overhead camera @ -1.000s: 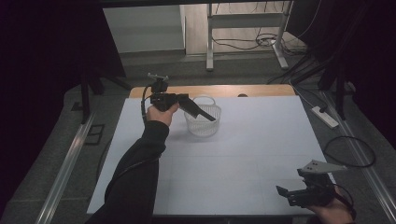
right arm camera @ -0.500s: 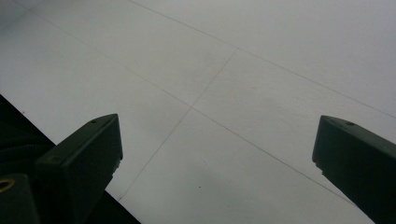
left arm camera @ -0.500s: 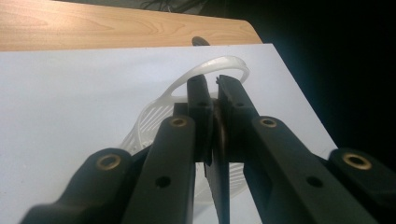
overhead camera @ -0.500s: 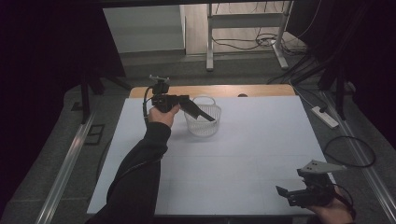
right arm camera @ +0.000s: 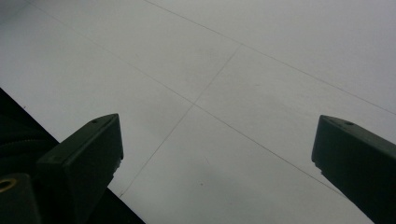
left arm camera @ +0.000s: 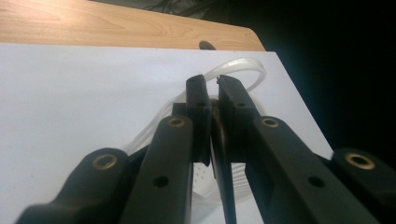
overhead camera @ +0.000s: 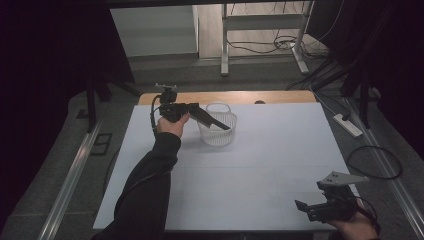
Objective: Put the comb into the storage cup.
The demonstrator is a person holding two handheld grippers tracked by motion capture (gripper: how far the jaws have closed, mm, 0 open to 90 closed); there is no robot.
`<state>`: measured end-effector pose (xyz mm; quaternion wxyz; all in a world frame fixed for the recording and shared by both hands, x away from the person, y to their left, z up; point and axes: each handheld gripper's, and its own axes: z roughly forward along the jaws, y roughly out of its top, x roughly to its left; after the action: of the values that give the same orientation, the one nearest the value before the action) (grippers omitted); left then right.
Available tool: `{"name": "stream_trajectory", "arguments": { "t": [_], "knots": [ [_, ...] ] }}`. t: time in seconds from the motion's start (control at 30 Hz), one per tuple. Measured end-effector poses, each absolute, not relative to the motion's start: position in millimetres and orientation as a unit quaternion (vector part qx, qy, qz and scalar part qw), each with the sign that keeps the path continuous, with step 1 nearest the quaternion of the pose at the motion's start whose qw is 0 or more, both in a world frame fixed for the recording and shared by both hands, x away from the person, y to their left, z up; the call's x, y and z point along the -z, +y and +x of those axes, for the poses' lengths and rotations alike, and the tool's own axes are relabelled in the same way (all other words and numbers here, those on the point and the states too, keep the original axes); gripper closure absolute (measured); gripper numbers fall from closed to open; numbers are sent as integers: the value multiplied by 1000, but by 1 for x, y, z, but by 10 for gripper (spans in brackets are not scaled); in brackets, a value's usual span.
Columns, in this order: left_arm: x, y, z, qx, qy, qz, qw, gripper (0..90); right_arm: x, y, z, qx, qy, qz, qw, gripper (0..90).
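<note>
Little has changed: left gripper [overhead camera: 222,125] stays pinched, seemingly on the basket [overhead camera: 218,136] rim near the table's [overhead camera: 250,165] far edge; right gripper [overhead camera: 302,207] stays spread.

Basket [overhead camera: 218,129] is sitting on the table [overhead camera: 260,165] at 12 o'clock, far side; left gripper [overhead camera: 220,123] is reaching over it from 9 o'clock; right gripper [overhead camera: 306,207] is resting at 5 o'clock.
</note>
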<state>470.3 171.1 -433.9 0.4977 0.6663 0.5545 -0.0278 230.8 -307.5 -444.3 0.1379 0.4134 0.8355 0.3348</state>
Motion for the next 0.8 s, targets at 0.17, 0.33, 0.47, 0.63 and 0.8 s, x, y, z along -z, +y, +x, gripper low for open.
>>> {"name": "stream_trajectory", "arguments": {
  "t": [0.17, 0.33, 0.47, 0.63, 0.8],
  "knots": [
    [438, 174, 471, 23, 560, 664, 495, 812, 444, -308, 231, -337, 834, 414, 138, 24],
    [440, 176, 471, 14, 560, 669, 489, 799, 444, -308, 231, -336, 834, 414, 139, 24],
    [441, 176, 470, 7, 559, 674, 483, 790, 444, -308, 231, -336, 834, 414, 138, 24],
    [442, 176, 470, 0, 559, 676, 480, 780, 444, -308, 231, -336, 835, 413, 139, 24],
    [443, 177, 470, -6, 559, 679, 476, 770, 444, -308, 231, -336, 835, 413, 138, 24]
  ]
}}
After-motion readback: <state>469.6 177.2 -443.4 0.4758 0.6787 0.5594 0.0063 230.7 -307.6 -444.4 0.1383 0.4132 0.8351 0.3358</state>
